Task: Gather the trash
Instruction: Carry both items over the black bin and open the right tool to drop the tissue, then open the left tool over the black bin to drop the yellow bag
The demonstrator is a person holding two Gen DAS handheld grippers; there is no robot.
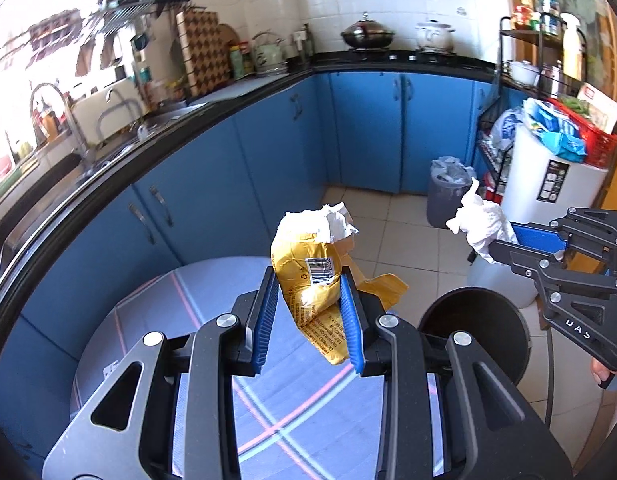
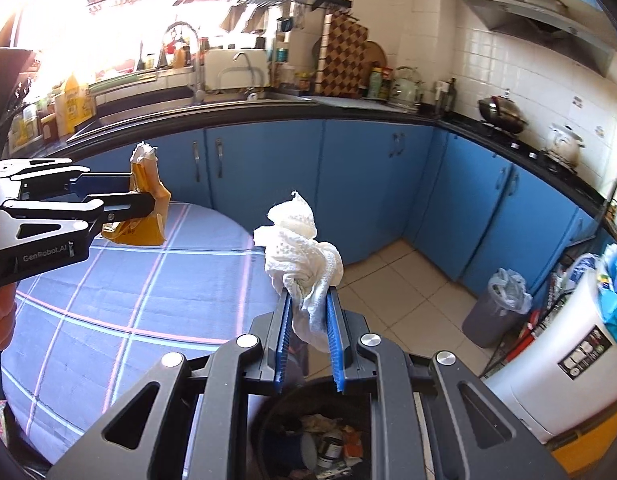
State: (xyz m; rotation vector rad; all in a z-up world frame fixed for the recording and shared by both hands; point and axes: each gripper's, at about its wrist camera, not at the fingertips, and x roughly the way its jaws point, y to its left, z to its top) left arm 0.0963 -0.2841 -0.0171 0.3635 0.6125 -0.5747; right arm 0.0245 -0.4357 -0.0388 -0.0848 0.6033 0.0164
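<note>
Yellow wrapper (image 1: 314,280) clamped between left tongs (image 1: 310,276) (paper-stuffed).

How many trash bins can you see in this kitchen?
2. A black bin stands by the table, right below the right gripper, with rubbish in it. A grey lined bin stands on the floor by the blue cabinets. Others may be hidden.
</note>
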